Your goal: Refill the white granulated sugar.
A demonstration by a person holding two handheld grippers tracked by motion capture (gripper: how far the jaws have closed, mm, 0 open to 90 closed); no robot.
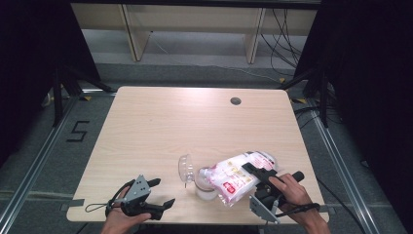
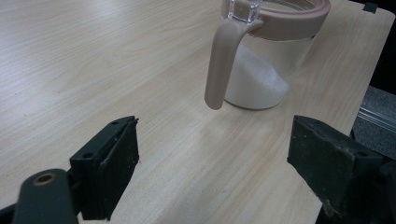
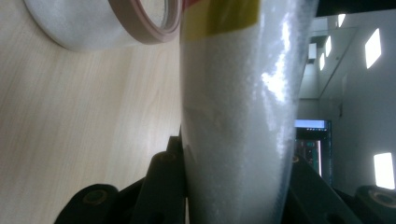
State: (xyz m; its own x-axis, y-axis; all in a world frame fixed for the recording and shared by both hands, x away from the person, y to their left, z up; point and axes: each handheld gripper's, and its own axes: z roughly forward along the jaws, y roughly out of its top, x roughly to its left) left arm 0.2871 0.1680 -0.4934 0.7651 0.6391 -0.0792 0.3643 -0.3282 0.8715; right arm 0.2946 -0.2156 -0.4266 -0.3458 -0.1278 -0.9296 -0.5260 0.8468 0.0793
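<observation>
While tipped over the jar [image 1: 203, 183] near the desk's [image 1: 160, 126] front edge, toward the right corner, bag [image 1: 238, 175] of white granules sits clamped in right gripper [image 1: 260, 176]. Soft, slick film, probably sagging and shifting as contents run out; best pinched across the full belly. Jar: glass-clear, likely fragile, hinged lid up. Left gripper [image 1: 160, 192] released, resting by the front-left corner.
</observation>
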